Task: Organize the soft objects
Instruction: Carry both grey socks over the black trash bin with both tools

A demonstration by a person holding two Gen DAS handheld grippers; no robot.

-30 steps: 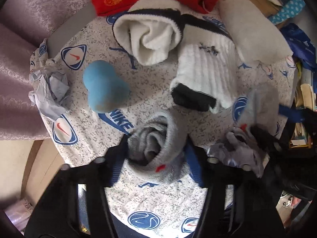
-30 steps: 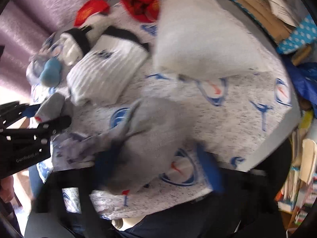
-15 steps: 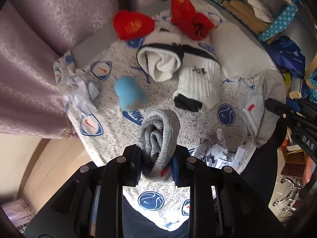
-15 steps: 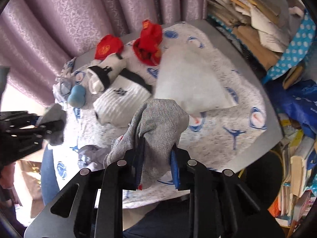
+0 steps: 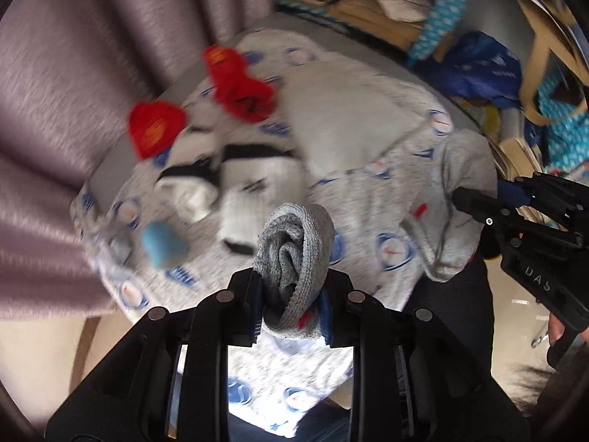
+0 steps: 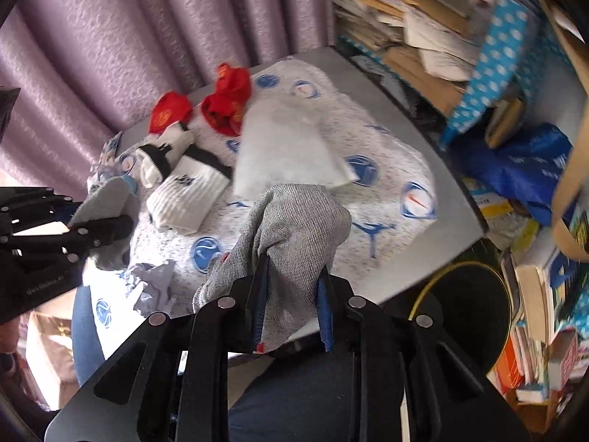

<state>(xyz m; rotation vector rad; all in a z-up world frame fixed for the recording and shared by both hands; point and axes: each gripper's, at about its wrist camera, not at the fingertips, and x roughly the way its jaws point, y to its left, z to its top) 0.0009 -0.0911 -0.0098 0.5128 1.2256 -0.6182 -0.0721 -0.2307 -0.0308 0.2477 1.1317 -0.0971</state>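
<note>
My left gripper (image 5: 292,304) is shut on a rolled grey sock (image 5: 294,254) and holds it in the air above the table. My right gripper (image 6: 292,302) is shut on a second, loose grey sock (image 6: 298,235), which is also off the table. In the left wrist view that loose grey sock (image 5: 460,191) hangs at the right from the right gripper (image 5: 478,202). In the right wrist view the left gripper (image 6: 95,228) holds its sock (image 6: 106,199) at the left edge.
The table's printed cloth (image 6: 386,184) carries red socks (image 6: 228,103), white socks with black bands (image 6: 184,188), a white pad (image 6: 287,147), a blue sponge (image 5: 162,246) and crumpled paper (image 6: 151,287). Purple curtains (image 6: 129,37) hang behind. Stacked papers and books (image 6: 423,37) crowd the right.
Both grippers have risen away from the table, each with its grey sock shut between its fingers. One second ago both socks lay on the cloth. The table looks smaller and farther off.
</note>
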